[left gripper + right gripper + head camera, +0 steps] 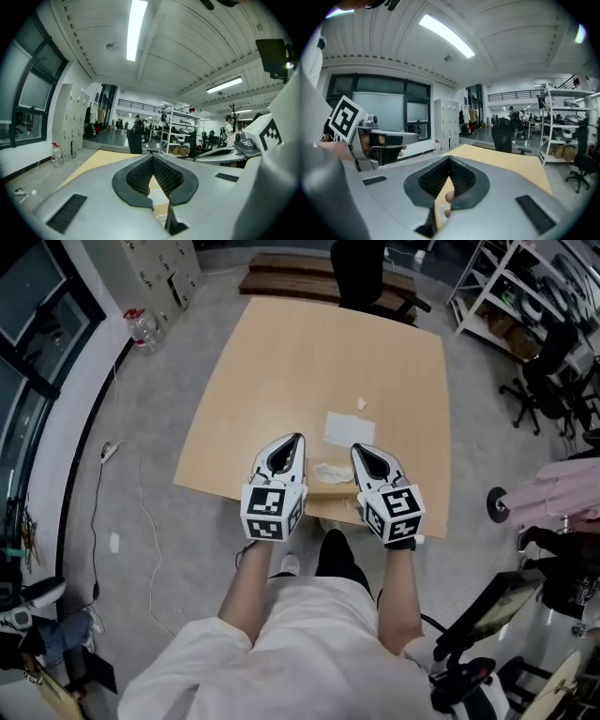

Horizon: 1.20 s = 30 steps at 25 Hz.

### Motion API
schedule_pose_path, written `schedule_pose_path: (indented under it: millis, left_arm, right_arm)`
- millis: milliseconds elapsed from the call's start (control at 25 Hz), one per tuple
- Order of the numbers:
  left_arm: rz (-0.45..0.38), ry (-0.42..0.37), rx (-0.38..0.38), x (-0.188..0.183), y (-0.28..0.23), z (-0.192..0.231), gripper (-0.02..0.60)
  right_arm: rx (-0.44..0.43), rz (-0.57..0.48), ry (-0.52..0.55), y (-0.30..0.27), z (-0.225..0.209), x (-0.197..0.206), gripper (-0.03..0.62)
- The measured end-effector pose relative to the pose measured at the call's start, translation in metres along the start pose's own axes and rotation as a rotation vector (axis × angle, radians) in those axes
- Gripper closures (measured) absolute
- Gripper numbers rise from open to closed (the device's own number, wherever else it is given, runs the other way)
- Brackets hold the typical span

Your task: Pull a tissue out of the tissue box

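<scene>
A tan tissue box (334,493) sits at the near edge of the wooden table (281,362), with a crumpled white tissue (330,472) sticking out of its top. My left gripper (297,439) hovers just left of the box and my right gripper (357,450) just right of it, both pointing away from me. In each gripper view the left gripper (153,157) and the right gripper (449,160) have their jaws meeting at the tip, with nothing held. A flat white tissue (349,428) lies on the table beyond the box.
A small white scrap (362,404) lies farther out on the table. A black office chair (361,273) stands at the far side. A water bottle (141,329) and a cable (108,454) are on the floor at left. Shelves (506,296) stand at right.
</scene>
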<state>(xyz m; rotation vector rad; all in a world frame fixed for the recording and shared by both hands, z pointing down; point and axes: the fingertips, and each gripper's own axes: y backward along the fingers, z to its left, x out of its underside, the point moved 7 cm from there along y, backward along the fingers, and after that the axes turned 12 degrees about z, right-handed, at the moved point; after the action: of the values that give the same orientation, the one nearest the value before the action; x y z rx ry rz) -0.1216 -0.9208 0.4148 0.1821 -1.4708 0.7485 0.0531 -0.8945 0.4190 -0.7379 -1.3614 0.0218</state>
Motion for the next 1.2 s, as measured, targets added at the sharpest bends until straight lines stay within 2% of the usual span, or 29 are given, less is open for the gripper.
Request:
schedule_pose_path:
  millis: [160,520,1040,1200]
  left_arm:
    - [0.071,0.029,0.024,0.023,-0.023,0.01,0.588]
    - [0.182,0.074,0.058,0.071,-0.077,0.007,0.588]
    - [0.275,0.121,0.046,0.119,-0.106,0.02,0.588]
    - [0.296,0.127,0.042,0.132,-0.109,0.024,0.588]
  right_arm:
    - [-0.047,0.111,0.008,-0.021,-0.004,0.024,0.6]
    - [-0.06,0.316,0.015,-0.058,-0.031,0.087,0.599]
    - [-0.102,0.457,0.025,-0.111,-0.025,0.135,0.597]
    - [-0.114,0.489,0.028,-0.125,-0.021,0.147,0.568]
